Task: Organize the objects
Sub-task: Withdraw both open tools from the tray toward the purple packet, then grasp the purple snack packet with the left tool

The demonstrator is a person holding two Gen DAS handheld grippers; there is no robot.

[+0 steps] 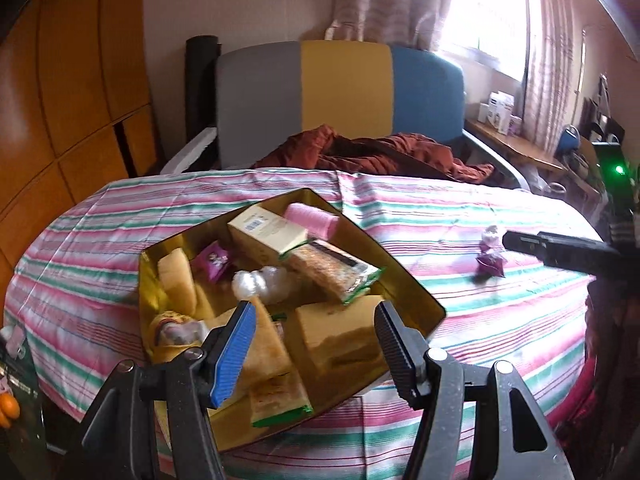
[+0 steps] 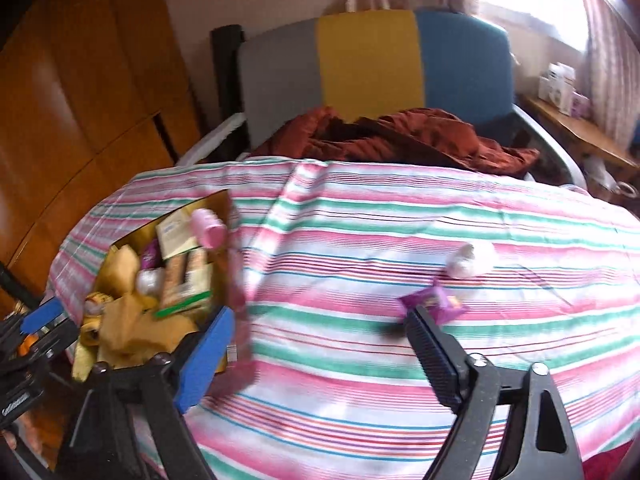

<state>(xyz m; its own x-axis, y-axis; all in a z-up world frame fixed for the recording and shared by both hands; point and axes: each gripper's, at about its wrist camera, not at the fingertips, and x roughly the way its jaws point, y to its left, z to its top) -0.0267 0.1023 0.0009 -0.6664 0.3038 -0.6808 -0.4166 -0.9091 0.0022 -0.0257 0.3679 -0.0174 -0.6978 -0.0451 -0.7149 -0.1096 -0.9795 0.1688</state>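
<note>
Striped cloth table (image 2: 360, 360), shiny gold tin (image 1: 420, 300), crinkly purple packet (image 2: 434, 304), both claws gaping, empty.

Striped cloth (image 2: 360, 240) on the table looks soft and matt, faintly creased. The gold tin (image 1: 416, 292) is glossy metal, mirror-like inside. Purple wrapper (image 2: 436, 304) shines like foil; the wardrobe (image 1: 72, 80) is polished wood; gripper pads (image 1: 236, 352) are ribbed plastic

Left wrist view: close above open gold rectangular tin (image 1: 416, 296), angled down across pink-green striped tablecloth (image 1: 460, 220). Right wrist view: further right, same downward tilt. Both share tin, cloth, grey-yellow-blue chair back (image 1: 344, 88).
</note>
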